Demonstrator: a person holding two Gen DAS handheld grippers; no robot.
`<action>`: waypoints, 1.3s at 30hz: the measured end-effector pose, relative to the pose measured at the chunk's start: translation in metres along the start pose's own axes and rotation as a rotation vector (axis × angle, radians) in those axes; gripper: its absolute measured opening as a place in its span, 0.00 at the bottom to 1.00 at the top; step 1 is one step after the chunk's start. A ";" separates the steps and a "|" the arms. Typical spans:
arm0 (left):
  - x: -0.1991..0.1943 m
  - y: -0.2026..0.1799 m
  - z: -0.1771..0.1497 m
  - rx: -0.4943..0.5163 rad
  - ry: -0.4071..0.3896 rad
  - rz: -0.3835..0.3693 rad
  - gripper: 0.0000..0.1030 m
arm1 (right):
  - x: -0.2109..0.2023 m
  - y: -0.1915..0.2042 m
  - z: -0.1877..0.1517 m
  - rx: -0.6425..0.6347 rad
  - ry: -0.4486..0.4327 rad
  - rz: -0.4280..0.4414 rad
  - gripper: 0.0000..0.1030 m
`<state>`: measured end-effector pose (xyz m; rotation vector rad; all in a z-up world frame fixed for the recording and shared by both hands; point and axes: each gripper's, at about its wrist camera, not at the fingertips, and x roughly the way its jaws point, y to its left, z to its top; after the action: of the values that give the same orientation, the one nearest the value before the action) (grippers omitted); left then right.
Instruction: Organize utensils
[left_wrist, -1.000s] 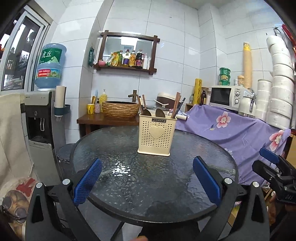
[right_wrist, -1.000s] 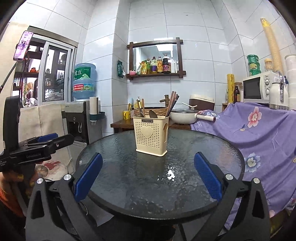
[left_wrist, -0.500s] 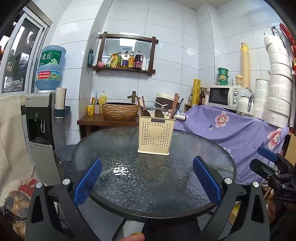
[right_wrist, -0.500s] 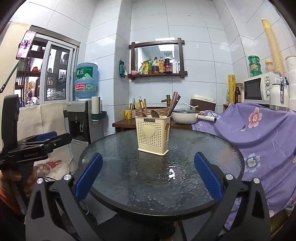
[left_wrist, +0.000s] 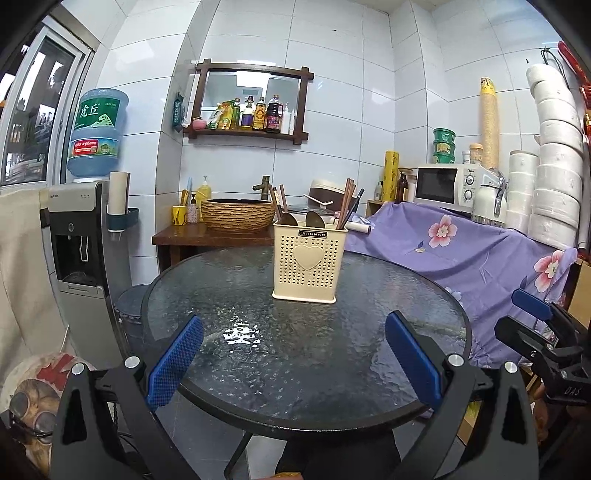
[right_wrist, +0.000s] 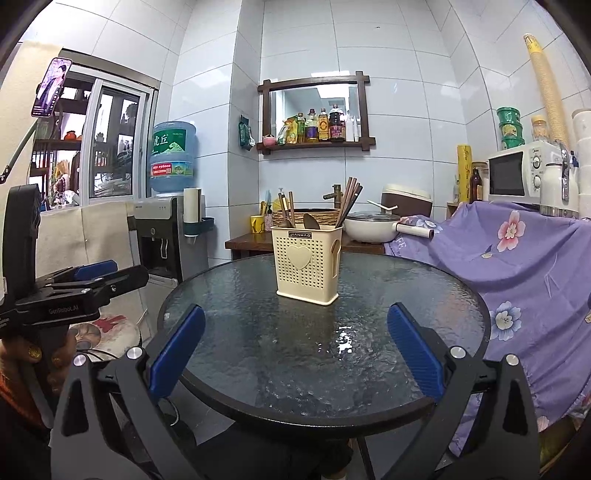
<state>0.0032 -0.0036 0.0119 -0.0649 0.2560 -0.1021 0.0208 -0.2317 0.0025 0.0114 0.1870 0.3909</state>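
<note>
Both grippers spread wide, nothing held: L gripper (left_wrist: 293, 360), R gripper (right_wrist: 295, 350), both back at table's (left_wrist: 369, 384) near edge. Utensil holder (left_wrist: 309, 264) stands upright mid-table, dead ahead of you, well apart. Chopsticks (left_wrist: 347, 201) & spoons (left_wrist: 314, 220) stick up, near-vertical. Neither arm clearly nearer.

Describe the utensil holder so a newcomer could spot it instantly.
Find the round dark glass table in the middle of the room. The utensil holder is the only thing standing on it: a cream perforated plastic box with a heart on its front, chopsticks and spoons poking out.
</note>
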 end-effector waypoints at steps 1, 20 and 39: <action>0.000 0.000 0.000 0.001 0.000 0.000 0.94 | 0.000 0.000 0.000 -0.001 0.001 0.000 0.95; 0.001 0.006 -0.001 0.010 0.012 -0.002 0.94 | 0.001 0.000 -0.003 -0.002 0.007 0.006 0.95; 0.009 0.008 -0.003 0.014 0.043 0.013 0.94 | 0.005 0.003 -0.006 -0.001 0.025 0.019 0.95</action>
<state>0.0114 0.0036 0.0062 -0.0472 0.2989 -0.0921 0.0229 -0.2275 -0.0046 0.0067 0.2118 0.4098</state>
